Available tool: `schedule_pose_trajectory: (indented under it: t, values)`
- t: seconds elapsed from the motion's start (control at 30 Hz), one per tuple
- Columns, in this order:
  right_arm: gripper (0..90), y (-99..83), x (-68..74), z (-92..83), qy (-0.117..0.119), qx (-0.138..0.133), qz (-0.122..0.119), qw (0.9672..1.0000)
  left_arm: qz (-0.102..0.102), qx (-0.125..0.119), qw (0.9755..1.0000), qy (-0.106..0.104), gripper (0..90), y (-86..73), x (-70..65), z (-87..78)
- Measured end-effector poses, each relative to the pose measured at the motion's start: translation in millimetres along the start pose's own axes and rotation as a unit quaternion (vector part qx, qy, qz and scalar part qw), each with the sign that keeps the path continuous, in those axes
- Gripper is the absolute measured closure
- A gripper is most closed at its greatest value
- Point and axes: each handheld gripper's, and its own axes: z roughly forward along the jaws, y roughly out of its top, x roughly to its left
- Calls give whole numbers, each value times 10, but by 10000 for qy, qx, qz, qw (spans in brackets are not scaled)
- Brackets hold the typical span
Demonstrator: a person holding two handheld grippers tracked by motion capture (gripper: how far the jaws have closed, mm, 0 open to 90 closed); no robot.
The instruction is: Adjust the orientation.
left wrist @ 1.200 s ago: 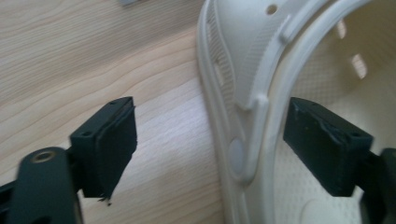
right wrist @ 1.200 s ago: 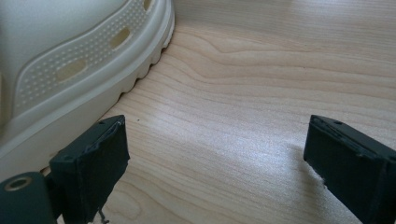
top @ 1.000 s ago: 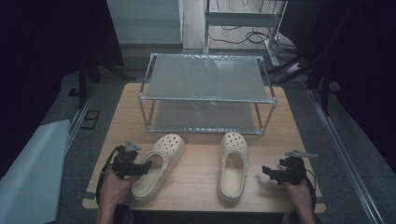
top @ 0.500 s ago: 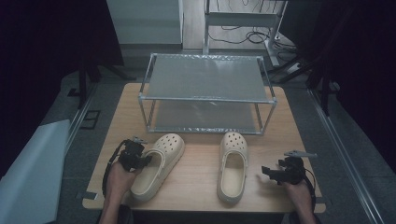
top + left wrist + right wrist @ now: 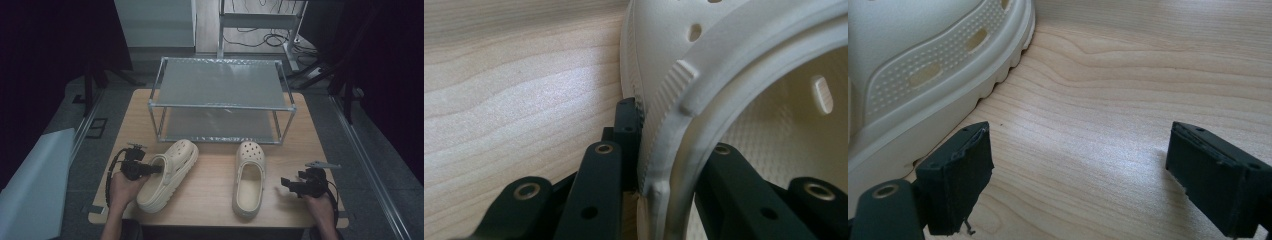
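High view: left hand (image 5: 122,186) coming in from the near edge, forearm angled slightly right, carrying the left gripper (image 5: 150,169) level and pointing right into the left cream foam clog with vent holes (image 5: 167,174). Jaws just closed on the clog's side wall near its heel opening, wall pinched between them. Clog lying on the near-left part of the light wooden tabletop (image 5: 210,200), toe turned toward the far right. Right hand (image 5: 320,207) resting at the near-right corner, right gripper (image 5: 286,183) held level, pointing left toward the right cream foam clog (image 5: 250,175), close beside it but apart, jaws spread with nothing between. That clog lying straight, toe toward the far side. Behind both clogs, a two-tier metal-framed shoe rack with grey shelves (image 5: 222,82) standing on the far half of the table. Around the table: dim room, grey floor, cables by a metal stand far behind, a pale sheet at the left.

Left gripper view: black jaws clamped either side of the cream clog's wall (image 5: 664,150), one pad outside against the ribbed edge, the other inside the opening; wood grain to the left.

Right gripper view: two black pads wide apart over bare wood, ridged sole of the other clog (image 5: 923,80) at the left, just clear of the left pad.
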Motion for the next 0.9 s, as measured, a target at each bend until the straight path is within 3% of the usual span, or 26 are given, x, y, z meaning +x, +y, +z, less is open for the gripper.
schedule_pose_trajectory:
  t: [0.23, 0.33, 0.5, 0.9]
  values:
    - [94, 6, 27, 19, -31, -22, -149, 9999, -182, -64, 9995, -230, 775, 21, 2, -44]
    - [59, 9, 44, 31, -97, 0, -261, 9996, -233, -136, 9988, -420, 775, 58, -26, -80]
    - [5, 8, 58, 38, -120, 20, -281, 9995, -259, -183, 9977, -604, 774, 105, -68, -108]
    - [0, 5, 54, 53, -176, 55, -372, 9991, -187, -183, 9958, -879, 773, 277, -230, -207]
